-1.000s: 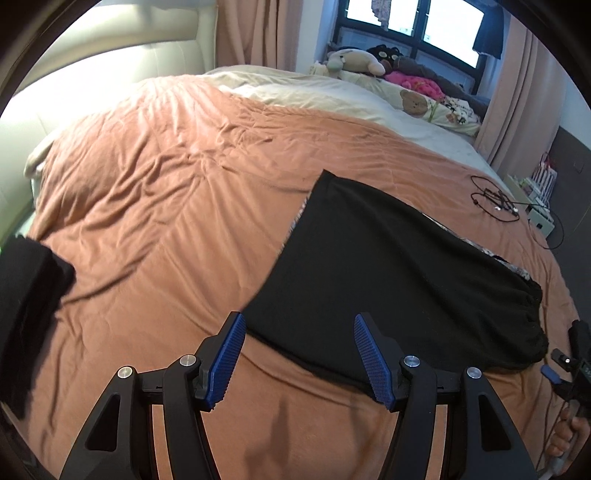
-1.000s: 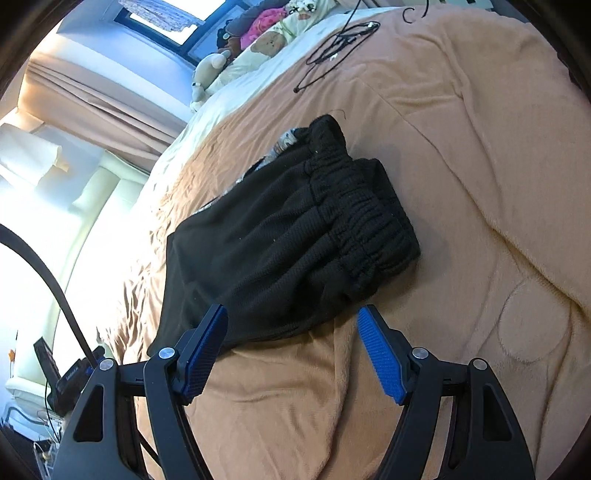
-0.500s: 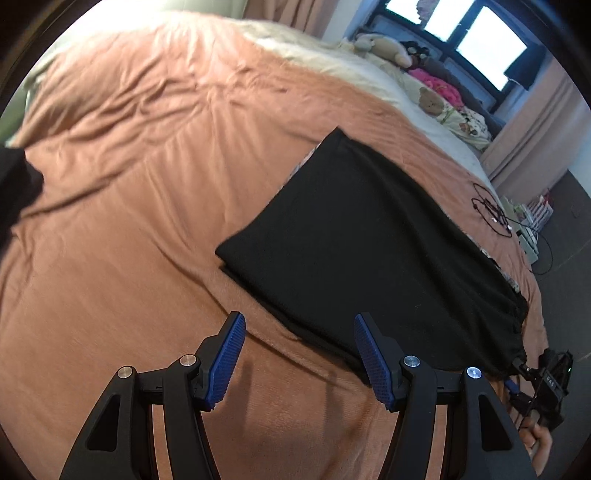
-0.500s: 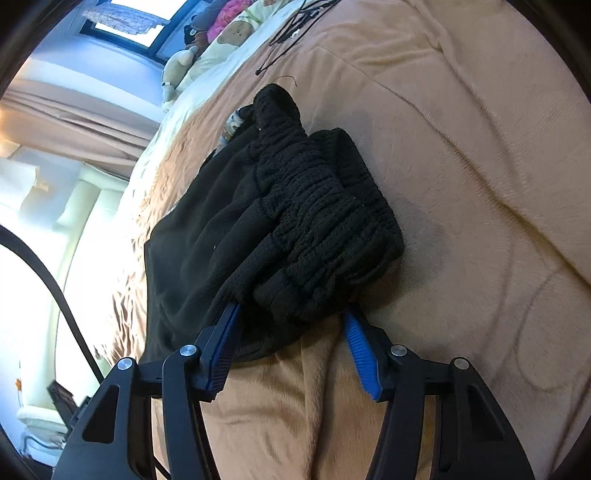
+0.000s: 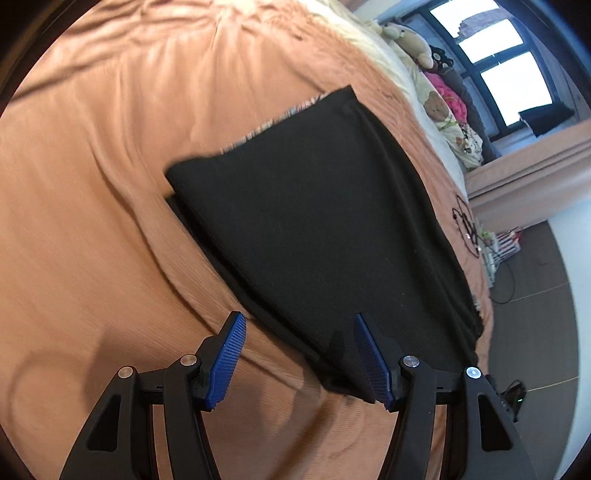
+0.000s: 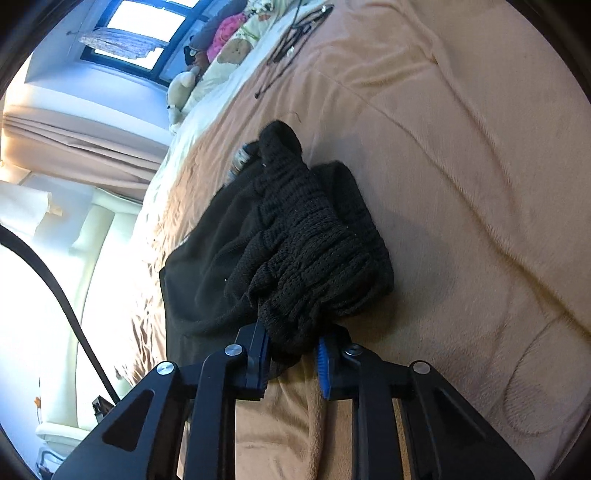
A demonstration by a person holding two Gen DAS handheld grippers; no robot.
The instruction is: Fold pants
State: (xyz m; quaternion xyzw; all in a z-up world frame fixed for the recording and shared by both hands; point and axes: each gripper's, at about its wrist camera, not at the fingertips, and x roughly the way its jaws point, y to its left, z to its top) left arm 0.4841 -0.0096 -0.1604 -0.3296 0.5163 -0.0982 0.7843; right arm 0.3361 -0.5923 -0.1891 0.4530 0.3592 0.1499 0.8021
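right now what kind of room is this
Most likely a bedroom. The black pants lie on a wide bed with an orange-brown blanket, stuffed toys are lined up along its far edge below a window, and curtains hang beside it.

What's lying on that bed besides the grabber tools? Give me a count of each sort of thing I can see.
Black pants: 1
Brown blanket covering the bed: 1
Tangle of black cables: 1
Plush toys by the window, such as the tan bear: at least 3; the pile is too jumbled to count surely
Total: at least 6
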